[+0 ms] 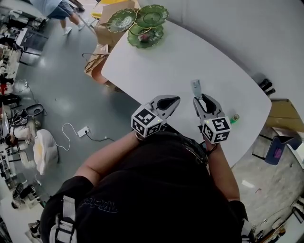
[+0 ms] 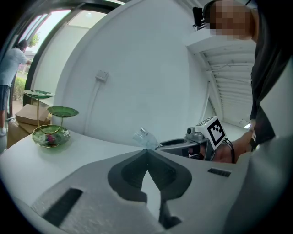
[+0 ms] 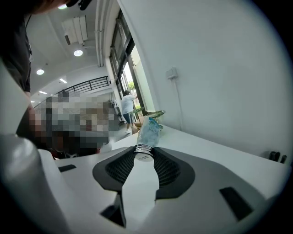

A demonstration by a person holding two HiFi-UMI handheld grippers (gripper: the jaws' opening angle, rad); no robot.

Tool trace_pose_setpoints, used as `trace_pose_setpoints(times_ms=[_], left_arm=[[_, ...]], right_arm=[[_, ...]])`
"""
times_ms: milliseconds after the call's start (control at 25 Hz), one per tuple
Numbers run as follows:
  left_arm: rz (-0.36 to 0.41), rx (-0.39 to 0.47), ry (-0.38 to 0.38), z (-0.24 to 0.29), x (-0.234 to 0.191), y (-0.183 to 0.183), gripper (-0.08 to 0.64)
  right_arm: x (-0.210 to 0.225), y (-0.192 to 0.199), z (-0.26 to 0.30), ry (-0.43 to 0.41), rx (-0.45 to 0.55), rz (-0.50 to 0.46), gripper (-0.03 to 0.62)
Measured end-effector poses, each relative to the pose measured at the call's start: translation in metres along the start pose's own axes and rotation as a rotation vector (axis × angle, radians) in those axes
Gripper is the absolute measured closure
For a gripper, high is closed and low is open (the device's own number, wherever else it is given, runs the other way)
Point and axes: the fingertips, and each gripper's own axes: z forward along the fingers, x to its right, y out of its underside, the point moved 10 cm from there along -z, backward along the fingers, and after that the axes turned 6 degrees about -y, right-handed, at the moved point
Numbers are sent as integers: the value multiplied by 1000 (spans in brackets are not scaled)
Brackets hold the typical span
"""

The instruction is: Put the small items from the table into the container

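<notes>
My right gripper [image 1: 198,98] is shut on a small clear plastic bottle [image 1: 196,87] and holds it above the white table [image 1: 190,52]. In the right gripper view the bottle [image 3: 149,130] sticks out forward, its threaded neck pinched between the jaw tips [image 3: 145,153]. My left gripper [image 1: 175,100] hangs beside it with its jaws shut and nothing in them [image 2: 147,151]. From the left gripper view the bottle [image 2: 144,137] and the right gripper's marker cube [image 2: 214,131] show just ahead. A green tiered dish stand [image 1: 142,23] sits at the table's far left end. A small green item [image 1: 234,117] lies on the table by my right hand.
Cardboard boxes and a paper bag [image 1: 97,61] stand on the floor beside the table's left end. A person [image 1: 61,9] walks at the far left. Dark objects [image 1: 265,85] sit beyond the table's right edge. A white cable and socket [image 1: 81,131] lie on the grey floor.
</notes>
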Motion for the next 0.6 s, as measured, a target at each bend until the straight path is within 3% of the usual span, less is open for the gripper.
trace_pose_setpoints(times_ms=[360,600], left_arm=[[-44,90,-137,-79,-53,4,554],[-81,133,-228,-172,-105,22,554]], right_arm=[[-66,-27,75,-148,-56,-96,451],[-142,-29,142,-223,-100,-143,451]])
